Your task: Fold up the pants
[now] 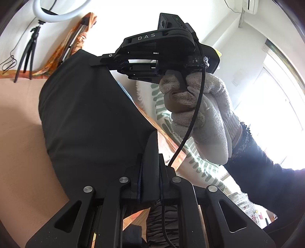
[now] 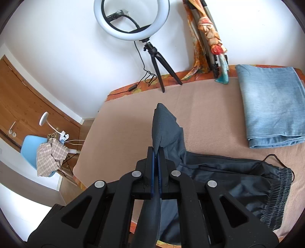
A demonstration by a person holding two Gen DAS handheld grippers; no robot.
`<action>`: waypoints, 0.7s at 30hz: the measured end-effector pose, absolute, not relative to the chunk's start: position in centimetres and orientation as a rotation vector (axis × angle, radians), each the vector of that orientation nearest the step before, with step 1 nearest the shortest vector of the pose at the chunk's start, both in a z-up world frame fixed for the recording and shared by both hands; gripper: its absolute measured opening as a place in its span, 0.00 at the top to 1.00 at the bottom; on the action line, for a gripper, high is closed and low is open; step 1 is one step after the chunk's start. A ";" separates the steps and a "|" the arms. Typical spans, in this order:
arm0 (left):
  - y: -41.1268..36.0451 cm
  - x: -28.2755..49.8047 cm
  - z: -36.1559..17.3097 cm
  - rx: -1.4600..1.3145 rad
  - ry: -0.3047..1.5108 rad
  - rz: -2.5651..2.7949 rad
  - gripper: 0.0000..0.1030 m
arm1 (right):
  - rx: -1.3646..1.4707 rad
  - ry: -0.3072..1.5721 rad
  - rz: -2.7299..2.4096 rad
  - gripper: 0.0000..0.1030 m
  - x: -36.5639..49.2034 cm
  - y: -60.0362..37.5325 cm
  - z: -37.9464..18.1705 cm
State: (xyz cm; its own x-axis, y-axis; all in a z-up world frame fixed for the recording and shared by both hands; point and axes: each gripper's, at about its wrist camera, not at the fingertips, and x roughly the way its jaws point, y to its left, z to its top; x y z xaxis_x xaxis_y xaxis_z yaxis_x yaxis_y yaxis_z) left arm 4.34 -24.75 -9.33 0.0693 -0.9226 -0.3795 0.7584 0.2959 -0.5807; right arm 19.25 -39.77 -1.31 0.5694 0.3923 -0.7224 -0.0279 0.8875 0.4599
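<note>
Above the bed [image 2: 133, 118]: both grippers, left [image 1: 150, 164] and right [image 2: 156, 162], clamped on dark pants [image 2: 219, 171], leg end lifted, waistband lying flat. Mid-fold; next, carry held edge over to waistband, align, release.

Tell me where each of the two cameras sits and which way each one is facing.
Left wrist view: sits on the left tongs, shut on the dark pants; faces across the bed toward the window, showing the right tongs and the gloved hand with its dark sleeve.
Right wrist view: sits on the right tongs, shut on the dark pants; looks down over the bed toward the wall, ring light and folded jeans; no body shows.
Shared: pants, bed, ring light.
</note>
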 end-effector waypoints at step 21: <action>-41.6 5.3 -12.1 -0.115 0.929 -1.451 0.89 | 0.489 0.997 -0.001 0.97 15.1 -57.0 -8.0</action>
